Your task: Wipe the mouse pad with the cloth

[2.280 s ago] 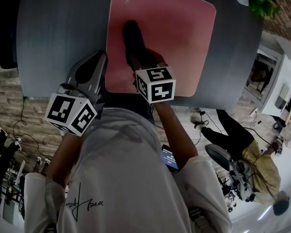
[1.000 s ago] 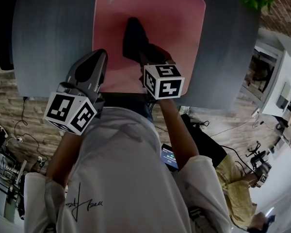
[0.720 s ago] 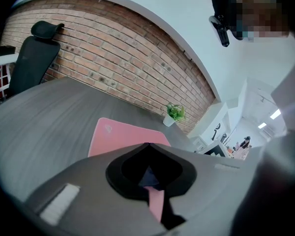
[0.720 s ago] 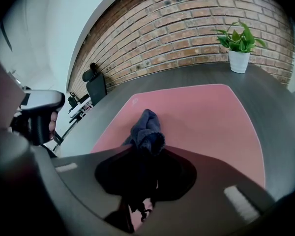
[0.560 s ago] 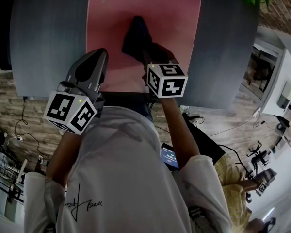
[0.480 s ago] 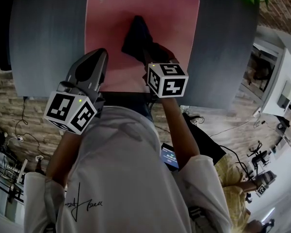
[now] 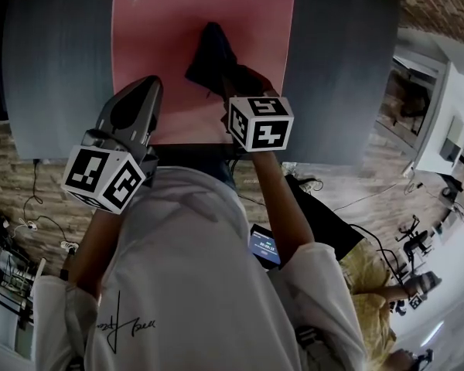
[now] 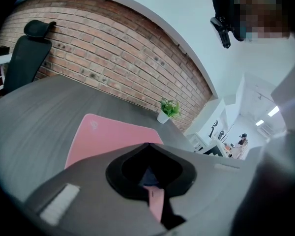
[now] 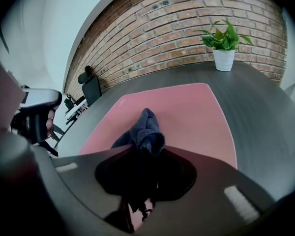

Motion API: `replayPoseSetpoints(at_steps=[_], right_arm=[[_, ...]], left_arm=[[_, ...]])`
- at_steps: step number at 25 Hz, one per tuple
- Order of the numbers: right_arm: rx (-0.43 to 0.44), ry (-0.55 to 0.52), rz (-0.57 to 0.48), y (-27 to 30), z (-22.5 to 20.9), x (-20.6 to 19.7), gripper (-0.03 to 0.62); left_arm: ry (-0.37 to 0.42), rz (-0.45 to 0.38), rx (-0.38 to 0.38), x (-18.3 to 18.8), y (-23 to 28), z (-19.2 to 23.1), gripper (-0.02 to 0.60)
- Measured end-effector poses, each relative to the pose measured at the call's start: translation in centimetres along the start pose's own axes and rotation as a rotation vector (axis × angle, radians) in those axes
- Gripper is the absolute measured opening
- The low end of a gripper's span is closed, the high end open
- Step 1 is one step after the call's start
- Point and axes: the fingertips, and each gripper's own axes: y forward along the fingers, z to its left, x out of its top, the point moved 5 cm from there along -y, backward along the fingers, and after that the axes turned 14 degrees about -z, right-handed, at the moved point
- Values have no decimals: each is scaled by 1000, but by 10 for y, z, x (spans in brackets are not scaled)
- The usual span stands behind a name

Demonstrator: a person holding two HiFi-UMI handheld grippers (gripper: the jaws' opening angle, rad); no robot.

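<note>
drags the cloth [image 7: 209, 56], pinched tight in the right gripper [image 9: 140, 150], rightward to mid mouse pad [image 7: 151, 29], leaving likely-unwiped pink to that claw's right; keeps left gripper [image 8: 148, 144] closed, empty.

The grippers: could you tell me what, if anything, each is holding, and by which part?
The right gripper is shut on the dark cloth, pinching its near bunched end; the rest lies on the pink mouse pad. The left gripper holds nothing.
</note>
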Motion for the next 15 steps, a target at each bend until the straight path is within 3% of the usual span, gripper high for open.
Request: replayPoseSetpoints(at_steps=[15], right_arm=[[-60, 40, -30, -27, -45, -5, 78]], left_arm=[[19, 46, -55, -15, 26, -35, 12]])
